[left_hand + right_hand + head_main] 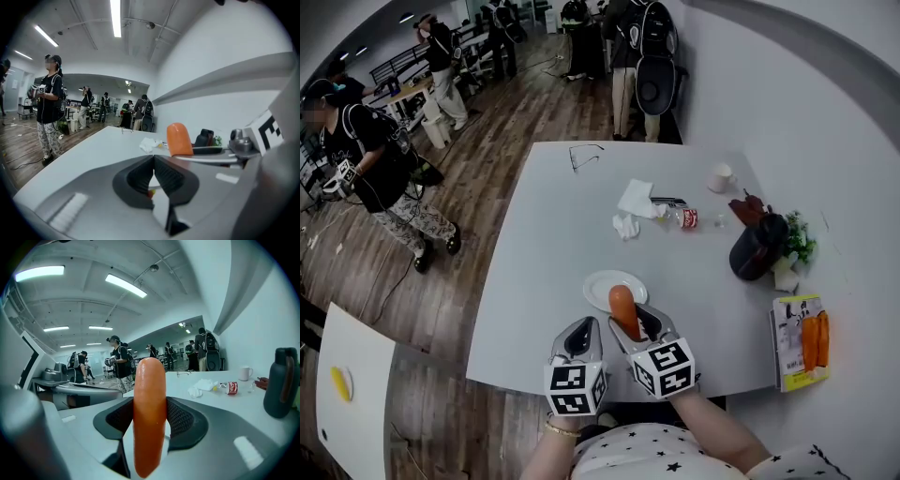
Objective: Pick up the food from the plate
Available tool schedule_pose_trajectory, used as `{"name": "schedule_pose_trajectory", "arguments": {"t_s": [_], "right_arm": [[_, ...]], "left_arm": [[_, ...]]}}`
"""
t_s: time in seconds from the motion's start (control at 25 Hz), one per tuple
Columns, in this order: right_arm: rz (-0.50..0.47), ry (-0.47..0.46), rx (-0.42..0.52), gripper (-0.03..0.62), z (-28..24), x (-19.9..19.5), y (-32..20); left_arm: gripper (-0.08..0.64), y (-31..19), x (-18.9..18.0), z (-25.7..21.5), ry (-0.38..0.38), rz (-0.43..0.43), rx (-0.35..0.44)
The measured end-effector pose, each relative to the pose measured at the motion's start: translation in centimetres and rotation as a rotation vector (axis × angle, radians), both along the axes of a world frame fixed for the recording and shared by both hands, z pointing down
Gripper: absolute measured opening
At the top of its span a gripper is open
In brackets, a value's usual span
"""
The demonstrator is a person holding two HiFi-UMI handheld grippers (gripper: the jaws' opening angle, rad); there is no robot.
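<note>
An orange sausage [624, 309] stands between the jaws of my right gripper [636, 324], which is shut on it. In the right gripper view the sausage [150, 413] rises upright through the right gripper [149, 417]. It hangs over the near edge of a small white plate [607, 281] that holds nothing else. My left gripper [584, 330] sits just left of it at the table's front, jaws pressed together with nothing in them. From the left gripper [153, 165] the sausage [178, 139] shows to the right, above the table.
A black flask [757, 246], a small plant [798, 238], a cup [721, 177], crumpled tissues [635, 199], a small bottle [682, 217] and glasses [585, 155] lie farther back on the white table [544, 281]. A food packet [802, 339] lies at right. People stand at far left.
</note>
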State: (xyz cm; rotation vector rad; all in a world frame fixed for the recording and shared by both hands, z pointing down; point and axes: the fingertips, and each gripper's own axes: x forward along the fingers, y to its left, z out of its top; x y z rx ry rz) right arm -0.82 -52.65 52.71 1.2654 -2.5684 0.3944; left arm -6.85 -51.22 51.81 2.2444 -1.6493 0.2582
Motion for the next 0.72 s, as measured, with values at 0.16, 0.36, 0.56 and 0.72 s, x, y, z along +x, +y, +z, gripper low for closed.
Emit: {"name": "schedule_pose_trajectory", "arguments": {"t_s": [0.16,0.36,0.56,0.72], "right_arm": [[0.006,-0.009,0.003,0.215,-0.5,-0.4,0.3],[0.009,-0.014,0.013,0.215,-0.9,-0.6,0.5],[0.004,-0.016,0.021,0.215,-1.3,-0.8,0.6],[0.006,-0.013,0.023,0.215,-1.4,-0.9,0.8]], "left_arm": [[0.008,0.2,-0.4,-0.3,0.0,-0.002,0.005],[0.009,0.4,-0.5,-0.4,-0.009,0.0,0.007],[0.008,0.4,-0.7,-0.6,-0.005,-0.007,0.01],[0.009,0.6,-0.7,-0.5,-0.01,0.001,0.005]]}}
